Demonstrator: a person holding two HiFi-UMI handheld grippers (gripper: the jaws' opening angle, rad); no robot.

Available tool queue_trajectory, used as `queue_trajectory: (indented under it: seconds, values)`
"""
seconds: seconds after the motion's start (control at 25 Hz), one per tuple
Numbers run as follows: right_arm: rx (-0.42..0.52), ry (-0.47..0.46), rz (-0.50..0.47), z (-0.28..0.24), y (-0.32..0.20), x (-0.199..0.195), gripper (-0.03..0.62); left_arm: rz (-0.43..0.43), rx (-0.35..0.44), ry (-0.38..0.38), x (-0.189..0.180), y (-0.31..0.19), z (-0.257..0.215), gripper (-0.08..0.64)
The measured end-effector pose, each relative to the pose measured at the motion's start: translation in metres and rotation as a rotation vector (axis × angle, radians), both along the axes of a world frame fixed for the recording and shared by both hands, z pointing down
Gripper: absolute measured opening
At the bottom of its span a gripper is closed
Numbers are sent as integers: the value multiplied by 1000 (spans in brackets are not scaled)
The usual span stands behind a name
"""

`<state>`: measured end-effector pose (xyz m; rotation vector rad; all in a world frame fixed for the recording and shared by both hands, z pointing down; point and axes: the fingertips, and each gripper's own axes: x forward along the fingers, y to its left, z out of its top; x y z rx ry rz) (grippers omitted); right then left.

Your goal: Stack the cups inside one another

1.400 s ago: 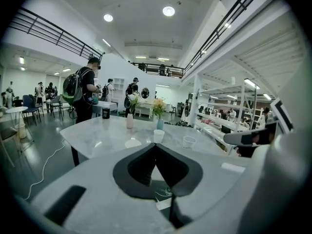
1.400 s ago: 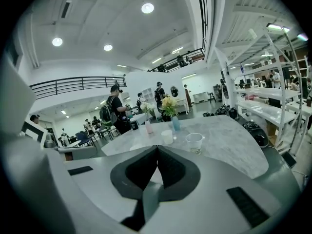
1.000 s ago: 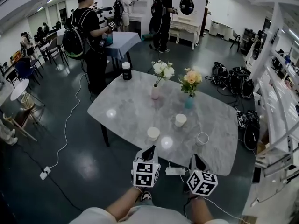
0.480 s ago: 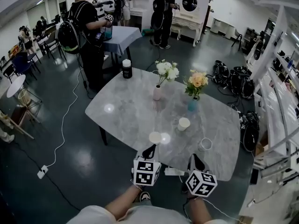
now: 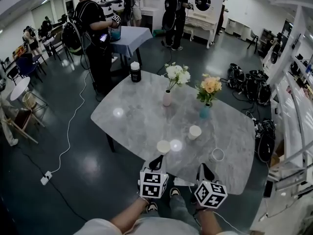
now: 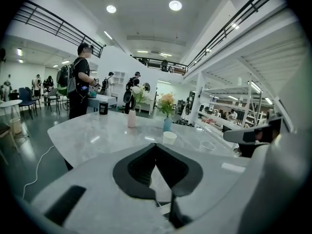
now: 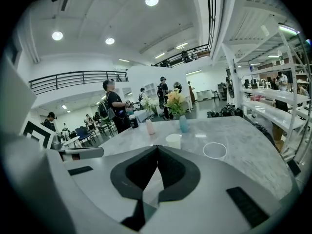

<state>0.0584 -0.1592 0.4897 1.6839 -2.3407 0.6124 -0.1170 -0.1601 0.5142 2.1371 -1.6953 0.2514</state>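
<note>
Marble table (image 5: 137, 116) edge sits under left gripper (image 5: 158, 157) and right gripper (image 5: 202, 166), fingers (image 6: 139, 169) together.

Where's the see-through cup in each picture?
Head view: clear cup, near right part of the table.
Left gripper view: right of centre, beyond the jaws.
Right gripper view: right of centre, on the table.
Shared landmark: the blue vase.

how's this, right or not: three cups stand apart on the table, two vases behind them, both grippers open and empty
One slip: both are shut, not open. The left gripper and right gripper, each in its own gripper view, show jaws together, empty. The cups, table and vases are as you say.
</note>
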Motion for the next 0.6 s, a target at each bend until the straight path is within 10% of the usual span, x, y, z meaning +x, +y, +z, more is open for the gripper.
queue_trajectory:
  seconds: [0.6]
  values:
    - [21, -14, -119, -6, -40, -5, 8, -95, -3, 18, 11, -29, -7, -5]
